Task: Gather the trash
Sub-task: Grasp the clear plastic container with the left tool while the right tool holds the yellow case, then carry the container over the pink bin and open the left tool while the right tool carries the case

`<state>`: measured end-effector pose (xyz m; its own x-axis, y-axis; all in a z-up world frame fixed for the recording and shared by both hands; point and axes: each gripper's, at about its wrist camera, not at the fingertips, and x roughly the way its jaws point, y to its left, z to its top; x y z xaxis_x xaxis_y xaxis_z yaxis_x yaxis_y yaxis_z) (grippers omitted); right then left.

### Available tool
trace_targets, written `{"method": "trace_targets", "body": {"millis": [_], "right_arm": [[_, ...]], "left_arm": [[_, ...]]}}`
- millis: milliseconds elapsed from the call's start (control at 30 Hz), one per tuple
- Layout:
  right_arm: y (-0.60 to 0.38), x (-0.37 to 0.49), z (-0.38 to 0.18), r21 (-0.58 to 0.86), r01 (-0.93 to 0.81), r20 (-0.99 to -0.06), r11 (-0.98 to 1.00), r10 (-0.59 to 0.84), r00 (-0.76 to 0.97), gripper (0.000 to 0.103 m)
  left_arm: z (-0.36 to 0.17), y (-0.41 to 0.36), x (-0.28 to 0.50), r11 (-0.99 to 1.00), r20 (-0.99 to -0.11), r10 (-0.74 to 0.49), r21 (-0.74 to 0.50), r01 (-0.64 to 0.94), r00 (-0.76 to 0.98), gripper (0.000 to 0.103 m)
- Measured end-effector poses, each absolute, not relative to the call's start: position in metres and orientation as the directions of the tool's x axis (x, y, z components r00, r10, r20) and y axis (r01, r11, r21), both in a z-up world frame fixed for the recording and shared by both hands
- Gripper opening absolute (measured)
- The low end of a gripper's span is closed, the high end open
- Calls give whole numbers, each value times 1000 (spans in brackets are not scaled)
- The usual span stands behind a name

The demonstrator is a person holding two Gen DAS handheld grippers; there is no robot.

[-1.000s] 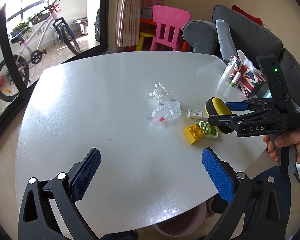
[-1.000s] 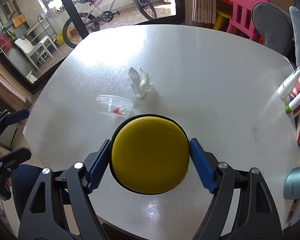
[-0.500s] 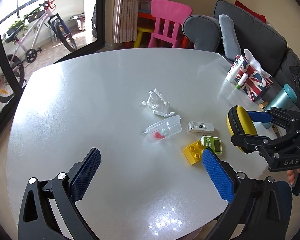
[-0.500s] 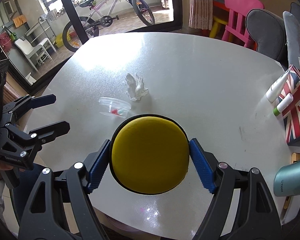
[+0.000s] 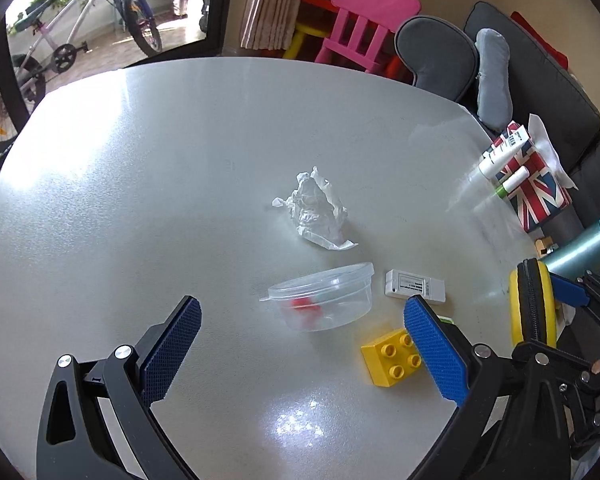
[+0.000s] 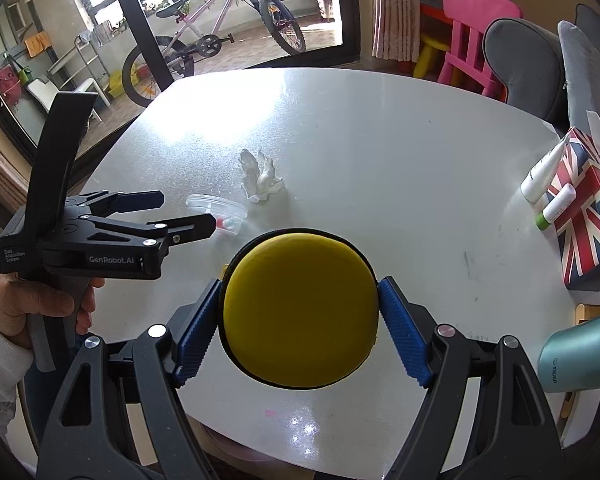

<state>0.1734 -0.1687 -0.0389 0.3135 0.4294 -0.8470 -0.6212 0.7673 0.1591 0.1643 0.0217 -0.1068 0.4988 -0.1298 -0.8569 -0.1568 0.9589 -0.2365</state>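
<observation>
A crumpled white tissue [image 5: 315,210] [image 6: 260,178] lies near the middle of the round white table [image 5: 140,160]. Just in front of it stands a clear lidded plastic tub [image 5: 322,300] [image 6: 220,214] with something red inside. My left gripper [image 5: 300,350] [image 6: 184,212] hovers open over the table, the tub just ahead of its blue pads [image 5: 172,344]. My right gripper [image 6: 300,326] is shut on a round yellow zip case [image 6: 300,308] [image 5: 534,306], held above the table's near right edge.
A yellow toy brick [image 5: 392,354], a small white box [image 5: 414,286] and a green-white item sit beside the tub. A flag-patterned tissue box [image 6: 584,208] with tubes [image 6: 544,174], and a teal flask [image 6: 580,356], stand at the right. Pink chair and grey sofa lie beyond.
My left gripper has come forward and down over the table, so the tub and tissue look larger and nearer. The right gripper with the yellow case has barely shifted.
</observation>
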Motion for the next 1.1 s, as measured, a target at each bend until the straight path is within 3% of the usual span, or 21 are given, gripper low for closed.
{"method": "trace_targets", "body": {"millis": [233, 333, 367, 1100], "right_arm": [[-174, 177, -43, 168, -612, -848, 773, 430, 311, 77], [-176, 178, -44, 172, -611, -846, 773, 434, 311, 77], [-176, 178, -44, 173, -610, -845, 773, 435, 311, 77], [-168, 138, -33, 154, -647, -825, 747, 457, 331, 77]], "left_arm": [[-121, 20, 179, 940, -860, -146, -274, -201, 488, 96], [-126, 20, 183, 938, -865, -161, -284, -200, 475, 65], [-126, 20, 183, 938, -865, -160, -283, -199, 475, 60], [-68, 9, 108, 983, -814, -105, -171, -63, 572, 59]]}}
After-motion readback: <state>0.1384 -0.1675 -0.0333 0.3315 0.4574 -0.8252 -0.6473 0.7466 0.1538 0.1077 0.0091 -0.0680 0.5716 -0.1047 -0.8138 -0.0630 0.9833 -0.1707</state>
